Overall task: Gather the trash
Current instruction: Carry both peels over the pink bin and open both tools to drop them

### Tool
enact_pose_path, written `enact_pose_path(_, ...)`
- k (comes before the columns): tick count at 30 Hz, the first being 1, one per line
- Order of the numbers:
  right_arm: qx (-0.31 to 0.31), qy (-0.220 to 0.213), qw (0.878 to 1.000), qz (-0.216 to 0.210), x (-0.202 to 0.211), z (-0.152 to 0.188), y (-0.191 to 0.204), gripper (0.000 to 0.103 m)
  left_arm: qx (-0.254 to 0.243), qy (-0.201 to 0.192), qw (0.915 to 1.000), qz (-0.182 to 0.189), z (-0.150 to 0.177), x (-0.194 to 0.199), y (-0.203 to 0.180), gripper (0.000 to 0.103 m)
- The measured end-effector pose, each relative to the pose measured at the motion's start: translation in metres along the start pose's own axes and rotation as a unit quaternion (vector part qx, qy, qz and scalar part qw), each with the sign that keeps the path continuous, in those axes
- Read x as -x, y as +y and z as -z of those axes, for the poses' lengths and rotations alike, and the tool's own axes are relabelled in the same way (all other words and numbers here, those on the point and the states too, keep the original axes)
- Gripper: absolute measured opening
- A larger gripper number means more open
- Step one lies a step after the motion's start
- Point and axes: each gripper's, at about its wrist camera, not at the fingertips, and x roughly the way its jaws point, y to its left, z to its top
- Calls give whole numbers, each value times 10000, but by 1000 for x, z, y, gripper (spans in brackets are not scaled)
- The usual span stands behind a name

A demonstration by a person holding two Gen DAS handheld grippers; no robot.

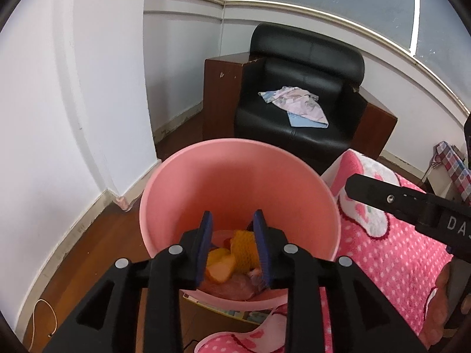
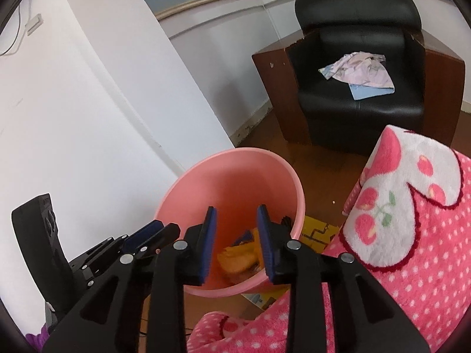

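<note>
Both grippers hang over the pink bin (image 1: 235, 182), left gripper (image 1: 232, 245) and right gripper (image 2: 237, 242) each released, jaws apart and holding nothing. Yellow and orange trash (image 1: 235, 253) lies at the bottom, so dropping looks done.

Home room: black leather armchair (image 1: 300, 94) with clothes (image 1: 294, 106), pink fleece blanket (image 2: 412, 235), wood floor (image 1: 97, 235).

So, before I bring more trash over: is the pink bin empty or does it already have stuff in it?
Not empty. The pink bin holds orange and yellow scraps at the bottom; most of it is unfilled.
</note>
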Motion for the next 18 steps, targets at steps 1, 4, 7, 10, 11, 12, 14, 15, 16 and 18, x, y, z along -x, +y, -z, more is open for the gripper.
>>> enact_pose_path(1, -2, -17, 10000, -14, 2, 0, -1, 29, -28, -22, 10000, 29, 0, 3, -2, 30)
enact_pose_path(4, 16, -109, 9999, -9, 14, 3, -3, 29, -117, -89, 9998, 97, -1, 9, -10, 35)
enact_pose_path(7, 27, -195, 9998, 31, 29, 10, -6, 29, -244, -147, 9994, 190, -1, 15, -23, 40)
enact_pose_path(10, 36, -242, 9996, 104, 44, 17, -9, 29, -378, -180, 9987, 300, 0, 21, -38, 44)
enact_pose_path(11, 53, -270, 9995, 136, 49, 19, -10, 29, -422, -184, 9984, 336, 1, 23, -44, 46)
enact_pose_path(12, 60, -293, 9994, 154, 53, 21, -10, 29, -451, -189, 9981, 372, 1, 25, -48, 46)
enact_pose_path(14, 63, -361, 9991, 228, 65, 26, -12, 30, -513, -207, 9975, 436, 3, 29, -56, 50)
enact_pose_path(15, 63, -393, 9989, 260, 70, 28, -13, 30, -550, -218, 9971, 474, 5, 31, -61, 50)
enact_pose_path(16, 53, -427, 9986, 298, 77, 31, -15, 34, -574, -226, 9968, 507, 6, 34, -65, 51)
enact_pose_path(18, 25, -475, 9982, 351, 87, 38, -19, 40, -626, -227, 9960, 595, 8, 38, -74, 53)
